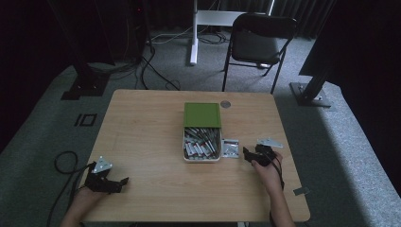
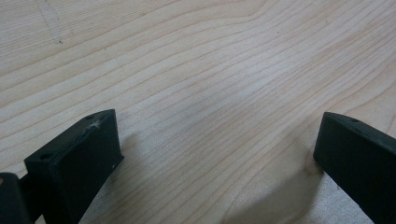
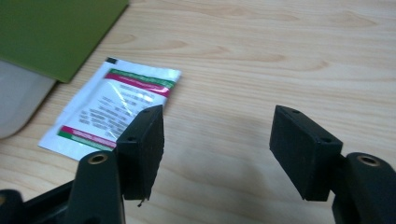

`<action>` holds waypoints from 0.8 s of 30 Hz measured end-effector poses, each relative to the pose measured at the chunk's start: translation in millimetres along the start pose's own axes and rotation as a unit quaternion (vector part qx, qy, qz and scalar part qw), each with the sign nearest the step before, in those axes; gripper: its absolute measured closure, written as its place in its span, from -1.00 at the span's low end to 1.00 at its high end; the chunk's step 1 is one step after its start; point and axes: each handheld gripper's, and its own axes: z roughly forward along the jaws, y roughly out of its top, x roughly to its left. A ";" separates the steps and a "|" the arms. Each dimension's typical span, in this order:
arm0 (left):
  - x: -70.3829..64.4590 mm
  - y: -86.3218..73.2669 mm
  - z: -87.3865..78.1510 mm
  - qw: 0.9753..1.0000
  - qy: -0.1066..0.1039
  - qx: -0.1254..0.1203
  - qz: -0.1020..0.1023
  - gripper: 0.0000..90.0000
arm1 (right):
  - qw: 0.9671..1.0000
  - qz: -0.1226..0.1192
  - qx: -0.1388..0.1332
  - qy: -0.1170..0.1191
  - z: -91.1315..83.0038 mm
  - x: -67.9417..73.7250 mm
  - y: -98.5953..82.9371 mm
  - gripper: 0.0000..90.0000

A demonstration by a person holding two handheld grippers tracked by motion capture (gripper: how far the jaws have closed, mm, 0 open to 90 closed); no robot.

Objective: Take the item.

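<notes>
Sachets (image 1: 202, 143) are packed in a white box (image 1: 202, 159) at the table's (image 1: 142, 137) centre, its green lid (image 1: 202, 114) slid toward the far side. One loose packet (image 1: 230, 148) is laid just right of the box. The right gripper (image 1: 249, 153) is held near it, jaws wide. The left gripper (image 1: 120, 182) is rested at the near left, jaws wide over bare wood.

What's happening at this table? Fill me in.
A person sits at a wooden table with a gripper in each hand. The right gripper is open beside a sachet lying by the box of sachets, whose green lid is slid back. The left gripper rests open over bare wood, holding nothing.
</notes>
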 end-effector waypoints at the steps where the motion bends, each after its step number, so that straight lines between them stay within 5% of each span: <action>1: 0.0 0.0 0.0 1.000 0.000 0.000 0.000 -0.97 | 1.000 0.001 0.001 -0.001 -1.7 -2.1 -1.0 -0.25; 13: -0.1 0.0 0.0 1.000 0.000 0.000 0.000 -0.97 | 0.999 0.033 0.008 -0.025 -16.8 -25.7 -16.8 -0.54; 24: 0.1 0.0 -0.1 1.000 0.000 0.001 0.001 -0.97 | 0.997 0.046 0.015 -0.059 -32.0 -36.7 -29.4 -0.58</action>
